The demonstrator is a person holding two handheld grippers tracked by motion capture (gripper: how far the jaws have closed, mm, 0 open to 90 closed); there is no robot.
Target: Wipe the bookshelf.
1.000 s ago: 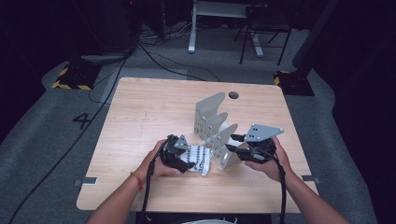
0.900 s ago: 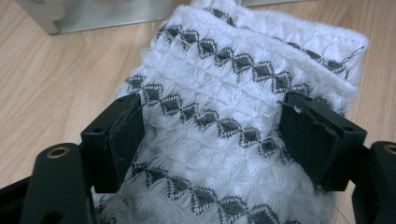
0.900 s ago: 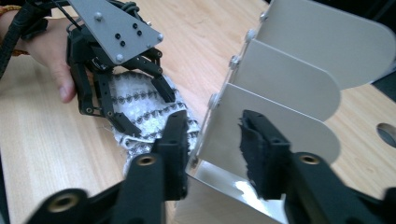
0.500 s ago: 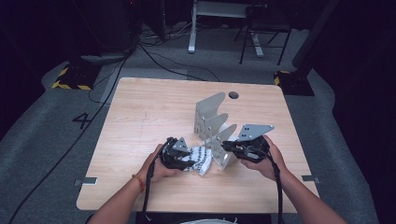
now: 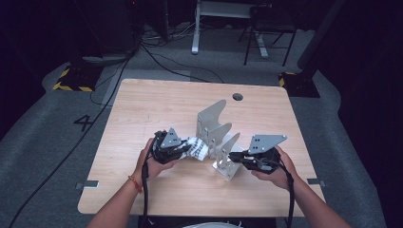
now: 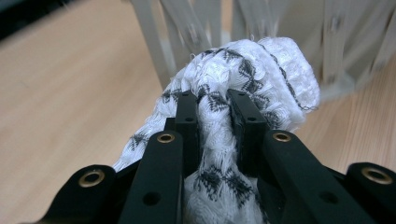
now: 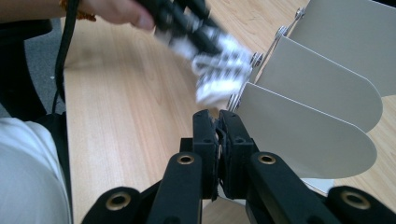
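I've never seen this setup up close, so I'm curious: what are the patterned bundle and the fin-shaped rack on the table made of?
The bundle looks like a soft knitted or woven cloth, white with a dark pattern: fuzzy threads and bunched folds show. The rack appears to be thin sheet metal with a matte grey finish: flat, smooth plates with rounded edges, joined by small fasteners.

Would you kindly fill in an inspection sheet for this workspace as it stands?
Surface: wooden table, round hole near far edge.
Job's things: white patterned cloth beside grey metal rack.
Clutter: nothing seen.
Grippers: left gripper has just closed, shut on cloth; right gripper shut at the rack's near plate, grip unclear.
Cables: one trails from each gripper; more on the floor behind.
Surroundings: dark room, grey floor, hazard-striped bases, desk legs.
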